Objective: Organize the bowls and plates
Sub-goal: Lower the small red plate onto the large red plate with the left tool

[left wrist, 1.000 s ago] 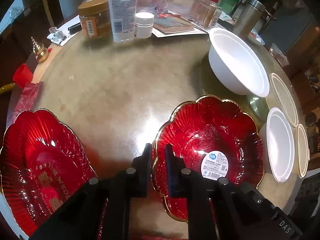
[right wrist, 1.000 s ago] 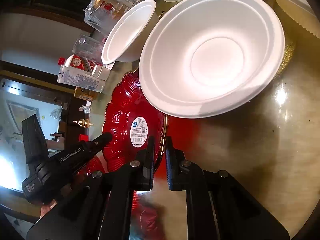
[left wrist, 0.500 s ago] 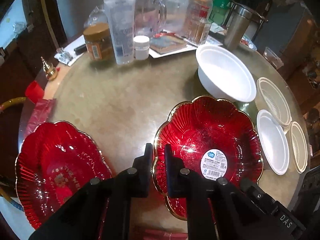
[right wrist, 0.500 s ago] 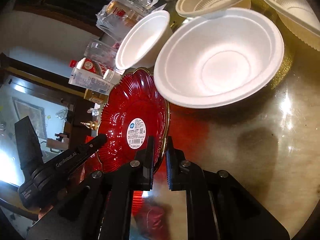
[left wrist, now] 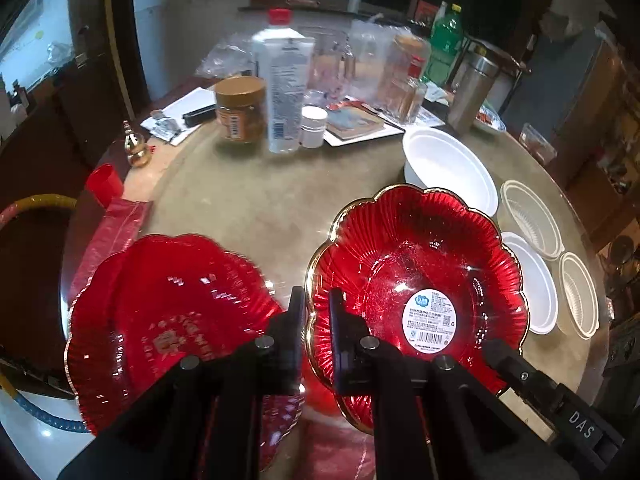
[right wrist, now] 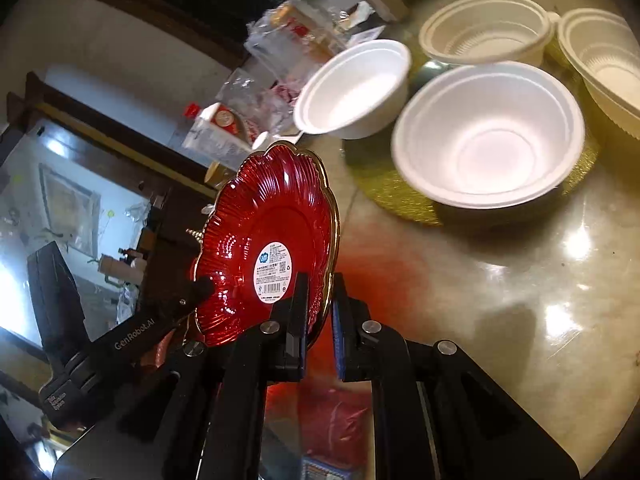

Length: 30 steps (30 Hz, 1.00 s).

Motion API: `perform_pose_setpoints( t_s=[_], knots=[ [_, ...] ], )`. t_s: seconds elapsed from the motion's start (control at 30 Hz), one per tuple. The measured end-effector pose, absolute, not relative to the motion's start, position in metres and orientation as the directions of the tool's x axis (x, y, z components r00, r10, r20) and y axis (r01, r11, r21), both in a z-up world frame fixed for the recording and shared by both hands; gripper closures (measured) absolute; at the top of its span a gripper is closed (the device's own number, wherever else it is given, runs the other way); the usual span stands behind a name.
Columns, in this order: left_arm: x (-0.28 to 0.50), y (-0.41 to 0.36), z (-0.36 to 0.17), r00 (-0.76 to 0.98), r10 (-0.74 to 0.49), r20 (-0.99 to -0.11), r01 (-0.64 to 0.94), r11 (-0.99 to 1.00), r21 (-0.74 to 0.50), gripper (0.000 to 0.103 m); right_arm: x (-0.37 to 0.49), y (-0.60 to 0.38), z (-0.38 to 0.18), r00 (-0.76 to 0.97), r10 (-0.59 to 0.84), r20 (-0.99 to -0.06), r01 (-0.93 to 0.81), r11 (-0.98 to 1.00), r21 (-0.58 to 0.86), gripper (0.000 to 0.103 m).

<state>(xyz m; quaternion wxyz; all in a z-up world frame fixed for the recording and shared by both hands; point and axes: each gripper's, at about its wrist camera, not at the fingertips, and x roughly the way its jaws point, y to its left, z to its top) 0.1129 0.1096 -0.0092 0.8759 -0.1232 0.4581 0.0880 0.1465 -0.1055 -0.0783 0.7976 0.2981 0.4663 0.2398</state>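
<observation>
Glossy tan round table (left wrist: 248, 200), cluttered dim room, both grippers (left wrist: 316, 312) (right wrist: 320, 300) clamped on red plate (left wrist: 416, 264) rim

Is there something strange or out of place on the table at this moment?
The red plate with the label is off the table, tilted, gripped at opposite rims by the left gripper and right gripper. Nothing looks spilled or broken.

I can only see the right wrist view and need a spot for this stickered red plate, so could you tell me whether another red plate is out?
Observer: Yes, a second red plate lies on the table, left of the stickered red plate.
Operator: Thank you. Is anything in it?
Observer: Nothing lies in it; it only has gold lettering printed in its middle.
</observation>
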Motion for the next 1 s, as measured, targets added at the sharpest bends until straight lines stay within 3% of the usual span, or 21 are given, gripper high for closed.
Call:
perform_pose_setpoints(
  t_s=[0.5,1.0],
  knots=[
    [0.038,0.186,-0.002,0.606,0.133,-0.784,-0.412,0.896,-0.167,0.094,0.121,-0.011,-0.064,0.348,0.706,-0.617,-0.27,0.706,0.655,0.093],
    [0.007,0.224,-0.024,0.583,0.192,-0.79,-0.498,0.852,-0.161,0.093,0.11,0.041,-0.078,0.282,0.665,-0.691,-0.335,0.743,0.579,0.093]
  ],
)
